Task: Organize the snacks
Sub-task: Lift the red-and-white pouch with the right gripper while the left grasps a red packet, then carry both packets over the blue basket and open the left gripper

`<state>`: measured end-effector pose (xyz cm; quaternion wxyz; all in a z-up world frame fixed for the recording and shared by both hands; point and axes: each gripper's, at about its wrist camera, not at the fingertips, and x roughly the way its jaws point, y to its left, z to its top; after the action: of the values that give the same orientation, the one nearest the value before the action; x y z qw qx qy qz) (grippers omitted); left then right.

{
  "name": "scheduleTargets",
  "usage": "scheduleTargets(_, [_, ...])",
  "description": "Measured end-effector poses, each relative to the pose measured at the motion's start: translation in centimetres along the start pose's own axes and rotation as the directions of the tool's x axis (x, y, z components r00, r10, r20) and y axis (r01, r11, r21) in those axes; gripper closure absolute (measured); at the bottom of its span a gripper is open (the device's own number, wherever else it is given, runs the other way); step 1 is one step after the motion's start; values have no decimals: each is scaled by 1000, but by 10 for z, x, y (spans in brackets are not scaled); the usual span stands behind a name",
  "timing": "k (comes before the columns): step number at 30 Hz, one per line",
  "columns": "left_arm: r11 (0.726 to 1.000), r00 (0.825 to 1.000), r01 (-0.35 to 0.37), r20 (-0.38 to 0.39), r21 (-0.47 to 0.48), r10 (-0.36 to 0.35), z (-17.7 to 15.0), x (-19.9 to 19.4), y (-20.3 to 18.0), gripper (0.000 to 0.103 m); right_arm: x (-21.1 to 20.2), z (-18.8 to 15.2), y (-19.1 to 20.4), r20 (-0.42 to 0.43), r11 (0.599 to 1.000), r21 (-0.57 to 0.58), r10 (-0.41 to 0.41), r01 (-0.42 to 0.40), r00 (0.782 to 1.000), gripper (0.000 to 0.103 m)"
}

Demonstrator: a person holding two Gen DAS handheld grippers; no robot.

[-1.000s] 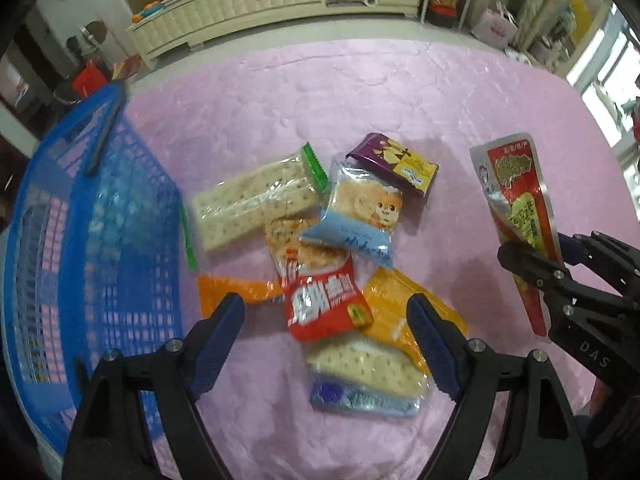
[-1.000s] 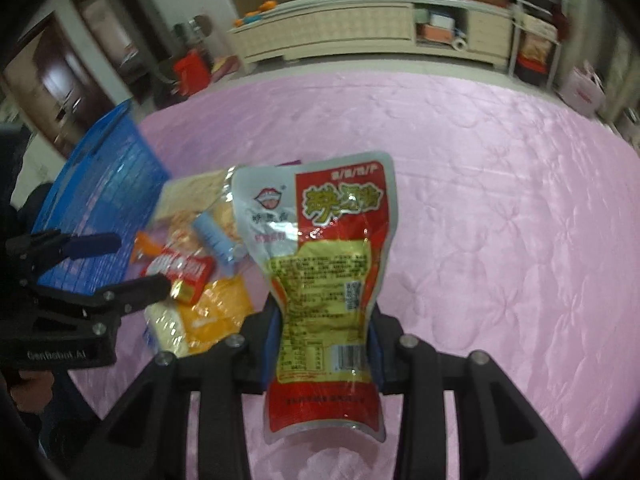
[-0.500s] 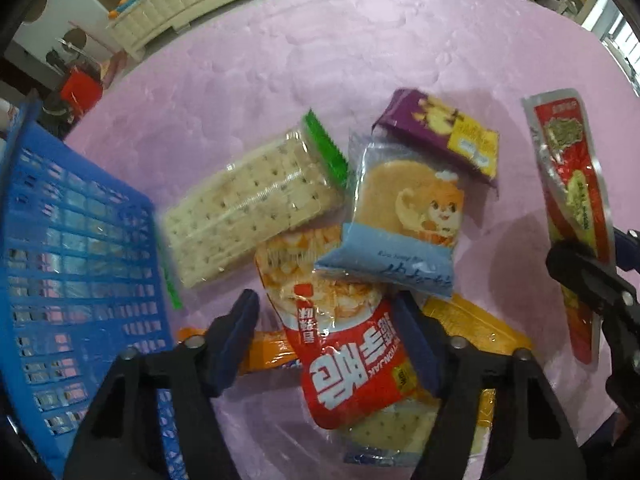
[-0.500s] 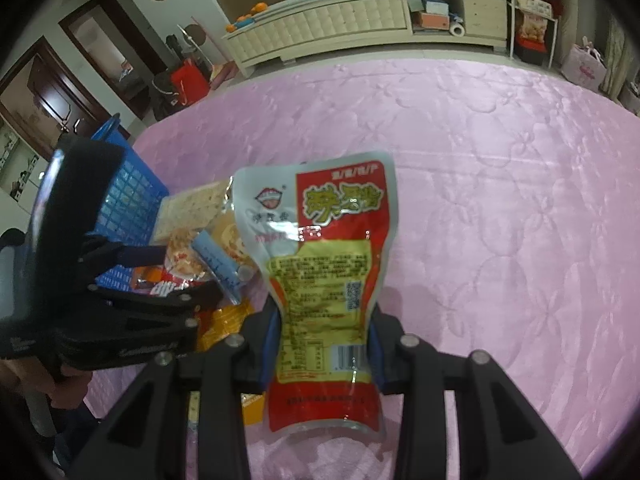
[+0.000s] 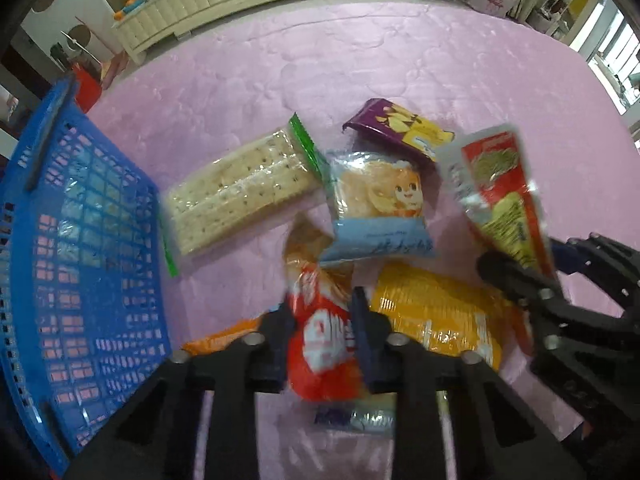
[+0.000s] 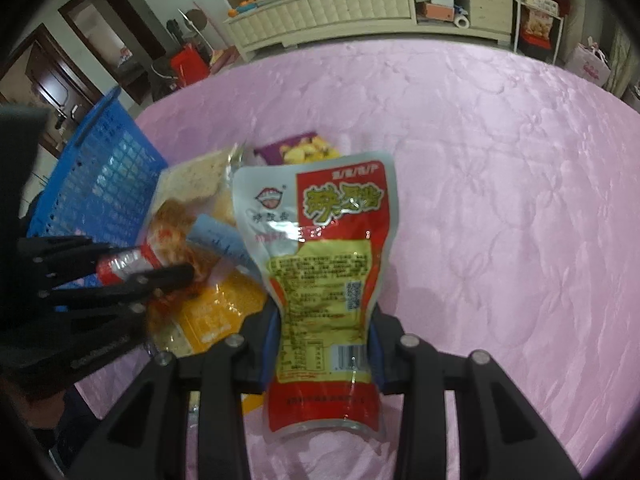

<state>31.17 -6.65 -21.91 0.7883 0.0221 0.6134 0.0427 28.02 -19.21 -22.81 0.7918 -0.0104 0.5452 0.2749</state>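
Note:
A heap of snack packs lies on the pink cloth (image 5: 360, 60). My left gripper (image 5: 322, 332) is closing on a red and orange snack bag (image 5: 320, 320), and its pads squeeze the crumpled bag. In the right wrist view that bag (image 6: 132, 262) shows between the left fingers. My right gripper (image 6: 320, 340) is shut on a red and silver pouch (image 6: 324, 264), held upright; the same pouch (image 5: 500, 196) shows at the right of the left wrist view. The blue mesh basket (image 5: 80, 260) stands at the left.
A cracker sleeve (image 5: 240, 188), a blue-edged cake pack (image 5: 376, 208), a purple pack (image 5: 396, 128) and a yellow pack (image 5: 436, 312) lie in the heap. A cream cabinet (image 6: 340, 4) and shelves stand beyond the cloth's far edge.
My left gripper came down onto the heap and closed its jaws around the red and orange bag, crumpling it. The right gripper kept still with its pouch.

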Motion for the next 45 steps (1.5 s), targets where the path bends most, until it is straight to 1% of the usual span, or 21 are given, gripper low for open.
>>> scheduleTargets(1, [1000,1000,16,3,-1,-16,-2,-5,1,94,-1,-1,3,-2,1000,-4,3,-3,1000,61])
scheduleTargets(2, [999,999,47,4,-3,-47,-8,-10,2,95,-5,-3,8,0,1000,-19,0,0,1000,61])
scheduleTargets(3, [998,998,59,6,3,-59,-12,-13,1,96,-8,-6,12,5,1000,-30,-8,8,1000,61])
scheduleTargets(4, [998,998,55,14,17,-56,-18,-18,-1,96,-13,-8,14,12,999,-32,-14,14,1000,61])
scheduleTargets(6, [998,998,56,17,31,-57,-27,-23,-1,96,-22,-14,15,17,1000,-13,1,-1,1000,61])
scheduleTargets(8, [997,997,74,24,25,-75,-37,-34,2,96,-32,-19,19,25,1000,-4,11,-11,1000,61])
scheduleTargets(12, [994,993,109,52,19,-110,-57,-58,8,96,-52,-29,36,38,1000,-27,-9,10,999,61])
scheduleTargets(14, [993,991,114,69,25,-116,-64,-76,-4,96,-62,-33,44,46,999,-31,-14,15,999,61])
scheduleTargets(17, [992,988,119,99,38,-122,-76,-96,-8,96,-79,-40,55,60,999,-37,-19,21,998,61])
scheduleTargets(18, [992,986,122,109,41,-126,-85,-109,-17,96,-84,-42,59,65,999,-43,-27,30,998,61])
scheduleTargets(23, [988,975,145,162,50,-151,-107,-139,-8,96,-108,-50,80,87,996,-64,-52,57,995,61])
scheduleTargets(25, [987,970,153,181,52,-160,-107,-149,-3,96,-116,-52,87,95,995,-69,-59,65,994,61])
scheduleTargets(28, [986,963,155,213,60,-164,-113,-164,7,96,-128,-54,100,117,992,-86,-77,88,990,61])
scheduleTargets(32, [987,953,151,258,57,-161,-121,-183,30,96,-142,-53,123,144,990,-103,-83,98,986,61])
scheduleTargets(37, [989,944,141,294,46,-148,-128,-199,58,96,-153,-44,154,174,987,-137,-64,88,983,61])
scheduleTargets(40, [990,938,135,318,43,-141,-131,-211,83,96,-154,-36,173,189,982,-166,-56,88,980,61])
scheduleTargets(45, [993,934,118,336,30,-121,-129,-224,122,96,-148,-15,202,189,982,-183,-16,51,982,61])
